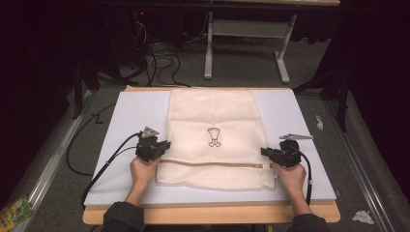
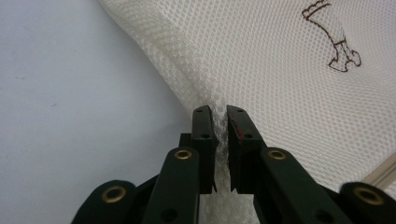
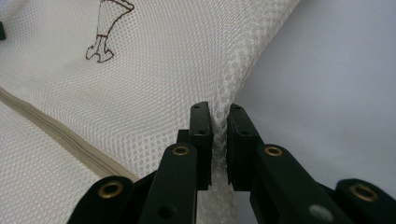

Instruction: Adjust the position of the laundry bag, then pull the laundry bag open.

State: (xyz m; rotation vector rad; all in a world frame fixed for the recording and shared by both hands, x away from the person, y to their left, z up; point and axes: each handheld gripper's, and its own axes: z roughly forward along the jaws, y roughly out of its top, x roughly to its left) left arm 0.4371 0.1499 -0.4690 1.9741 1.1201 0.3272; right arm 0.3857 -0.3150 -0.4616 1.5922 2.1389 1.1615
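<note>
A cream mesh laundry bag [image 1: 212,130] lies flat on the white board, with a small brown emblem [image 1: 213,137] in its middle and a zipper [image 1: 212,164] running across near its front end. My left gripper [image 1: 166,146] is at the bag's left edge, shut on a pinch of mesh [image 2: 221,135]. At the bag's right edge my right gripper [image 1: 265,152] is likewise shut on the mesh [image 3: 219,135]. The emblem [image 2: 334,39] and the zipper [image 3: 60,135] also appear in the gripper views.
The white board [image 1: 130,116] rests on a wooden table [image 1: 212,214]. Cables [image 1: 101,166] trail from both grippers toward the front edge. A green packet [image 1: 14,210] and crumpled paper [image 1: 362,216] lie on the floor. Table legs [image 1: 209,48] stand beyond the far edge.
</note>
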